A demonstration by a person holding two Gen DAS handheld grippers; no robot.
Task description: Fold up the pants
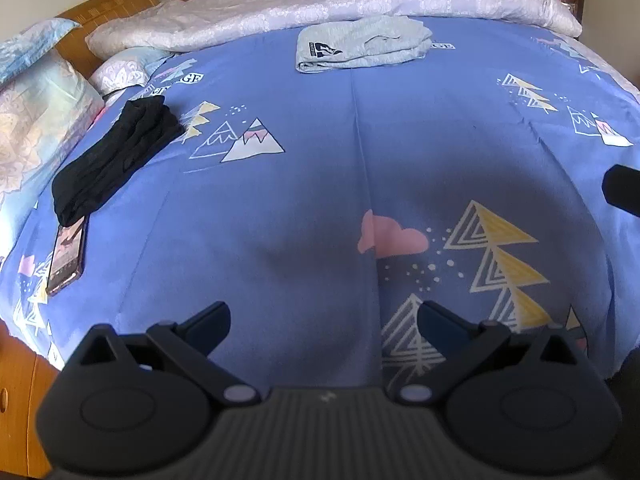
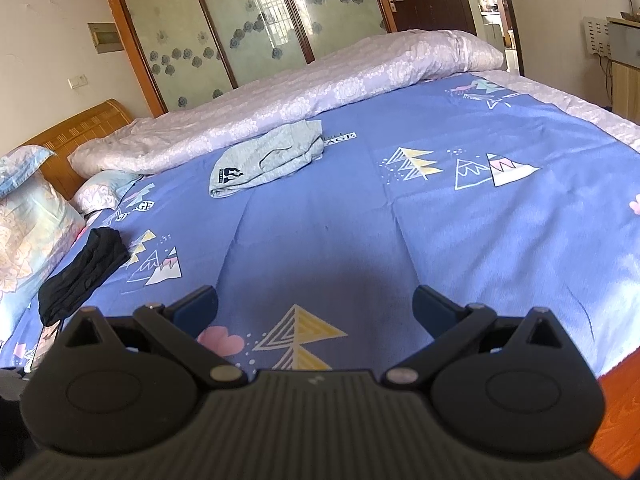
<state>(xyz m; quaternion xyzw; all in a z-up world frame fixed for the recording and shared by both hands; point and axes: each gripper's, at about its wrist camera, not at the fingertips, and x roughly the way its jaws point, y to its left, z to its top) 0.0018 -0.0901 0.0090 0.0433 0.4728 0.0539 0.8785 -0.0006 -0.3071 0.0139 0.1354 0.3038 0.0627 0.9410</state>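
A: What takes up most of the view?

B: A bed (image 1: 312, 184) under a smooth blue cotton sheet (image 2: 460, 232) printed with yellow striped triangles, white mountain peaks and pink clouds. Long straight creases run down the cloth.

A: And behind that?

B: A puffy pale lilac quilt (image 2: 320, 92) with a white flower print, bunched in a long roll along the far side. At the left, soft patterned pillows (image 1: 36, 120) lean by a curved wooden headboard (image 2: 80, 128).

A: Where are the pants?

B: The grey pants (image 1: 360, 42) lie far out on the sheet, just beside the quilt, in a loose rumpled bundle of soft knit with a dark logo patch. They are well apart from both tools.

A: Anything smaller?

B: A crumpled black garment (image 1: 116, 160) near the pillows, its end overlapping a flat glossy phone (image 1: 68, 254).

A: The tongs?

B: The left gripper (image 1: 324, 316) and the right gripper (image 2: 316, 300) both hang over bare sheet, matte black fingers spread wide, holding nothing.
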